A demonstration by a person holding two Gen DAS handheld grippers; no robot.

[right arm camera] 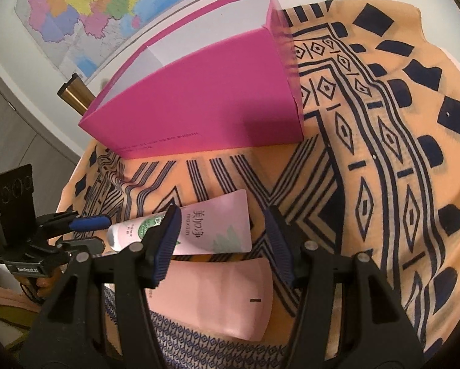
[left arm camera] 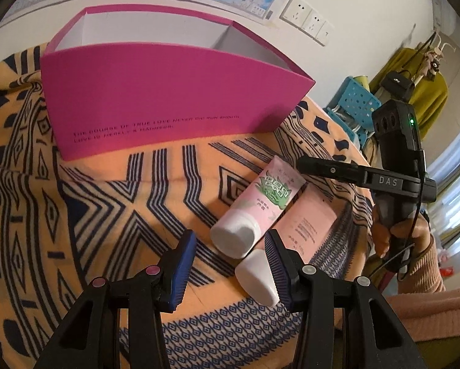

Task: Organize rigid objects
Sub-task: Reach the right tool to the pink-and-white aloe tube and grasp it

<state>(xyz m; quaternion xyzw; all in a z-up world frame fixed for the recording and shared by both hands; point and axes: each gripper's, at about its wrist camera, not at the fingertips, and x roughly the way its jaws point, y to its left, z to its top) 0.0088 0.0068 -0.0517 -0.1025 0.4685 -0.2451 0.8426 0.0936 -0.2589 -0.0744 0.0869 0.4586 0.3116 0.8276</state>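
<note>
Both tools (left arm camera: 230,264) (right arm camera: 226,240) part-open, seemingly empty, over tubes (left arm camera: 254,209); patterned orange cloth (left arm camera: 113,215), wall map (right arm camera: 85,9).

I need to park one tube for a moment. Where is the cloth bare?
Free: the cloth between the magenta box and the two tubes, and the stretch right of the box in the right wrist view. Crowded: around the leaf-print tube and plain pink tube, where both hand-held grippers sit.

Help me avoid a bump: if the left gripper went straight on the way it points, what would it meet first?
Most likely the white caps of the two pink tubes, lying just ahead of the left gripper with its jaws open; depth is unclear.
</note>
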